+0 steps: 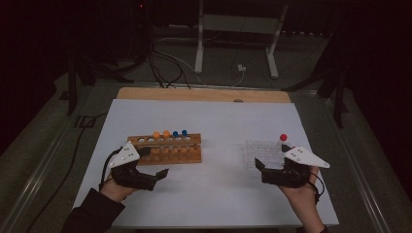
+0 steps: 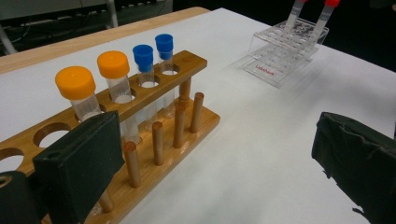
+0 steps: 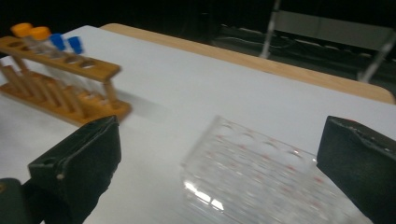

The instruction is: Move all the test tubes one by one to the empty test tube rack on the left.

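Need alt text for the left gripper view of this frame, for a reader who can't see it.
Two open black jaws frame a white table, nothing between them. Behind the left jaw stands a wooden rack holding two orange-capped tubes and two blue-capped tubes. Farther off, a clear plastic rack holds two red-capped tubes.

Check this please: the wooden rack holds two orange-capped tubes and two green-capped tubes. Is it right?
Not quite. The wooden rack holds two orange-capped tubes and two blue-capped tubes, not green ones. The left gripper view shows the blue caps plainly.
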Tool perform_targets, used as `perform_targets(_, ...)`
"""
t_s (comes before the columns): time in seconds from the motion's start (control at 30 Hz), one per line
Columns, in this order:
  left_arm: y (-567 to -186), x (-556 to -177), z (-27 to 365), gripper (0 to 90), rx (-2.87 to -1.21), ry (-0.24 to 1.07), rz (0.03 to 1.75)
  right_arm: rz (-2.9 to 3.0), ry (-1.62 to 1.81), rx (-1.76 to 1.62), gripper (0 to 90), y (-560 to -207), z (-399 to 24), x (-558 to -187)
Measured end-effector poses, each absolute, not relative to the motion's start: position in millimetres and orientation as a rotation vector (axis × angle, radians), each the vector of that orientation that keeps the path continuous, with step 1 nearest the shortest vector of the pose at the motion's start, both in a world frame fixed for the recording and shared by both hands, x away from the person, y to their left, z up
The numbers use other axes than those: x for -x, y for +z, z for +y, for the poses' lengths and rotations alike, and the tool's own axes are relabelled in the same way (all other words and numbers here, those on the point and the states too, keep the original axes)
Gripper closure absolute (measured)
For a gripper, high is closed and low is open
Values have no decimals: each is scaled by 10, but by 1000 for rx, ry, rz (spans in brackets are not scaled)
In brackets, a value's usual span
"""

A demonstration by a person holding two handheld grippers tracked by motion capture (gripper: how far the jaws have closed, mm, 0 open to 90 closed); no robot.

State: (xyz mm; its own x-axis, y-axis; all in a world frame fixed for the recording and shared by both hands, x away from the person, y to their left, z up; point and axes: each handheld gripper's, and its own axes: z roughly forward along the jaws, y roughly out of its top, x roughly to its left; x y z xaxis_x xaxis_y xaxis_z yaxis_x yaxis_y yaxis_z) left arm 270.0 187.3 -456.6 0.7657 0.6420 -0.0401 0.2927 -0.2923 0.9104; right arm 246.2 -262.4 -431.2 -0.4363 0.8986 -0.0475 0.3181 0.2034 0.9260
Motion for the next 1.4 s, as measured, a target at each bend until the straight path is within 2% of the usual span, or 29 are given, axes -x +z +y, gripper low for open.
perform_targets(0.5,-4568,-2685,1878,28,-1883,410,712,1727,990,-1350,72,-4511,-3075,-2495)
perform_targets(0.57,-4569,-2683,1877,29,-1883,413,712,1720,970,-1378,153,-4541,-3104,-2512)
perform_targets(0.63,-4569,-2682,1878,28,-1883,409,710,1710,959,-1399,181,-4561,-3131,-2526)
perform_targets(0.7,-4566,-2680,1881,29,-1882,410,709,1715,944,-1413,289,-4578,-3150,-2541)
perform_targets(0.77,-4562,-2676,1883,29,-1880,415,711,1727,930,-1434,346,-4600,-3168,-2561)
perform_targets(0.8,-4560,-2676,1885,29,-1880,413,712,1734,925,-1443,416,-4609,-3177,-2570)
perform_targets(0.87,-4558,-2673,1886,29,-1877,416,715,1737,923,-1470,445,-4622,-3198,-2587)
perform_targets(0.93,-4561,-2674,1884,29,-1881,419,715,1744,906,-1486,518,-4632,-3210,-2602)
perform_targets(1.4,-4580,-2683,1869,29,-1885,406,716,1780,881,-1508,679,-4649,-3187,-2717)
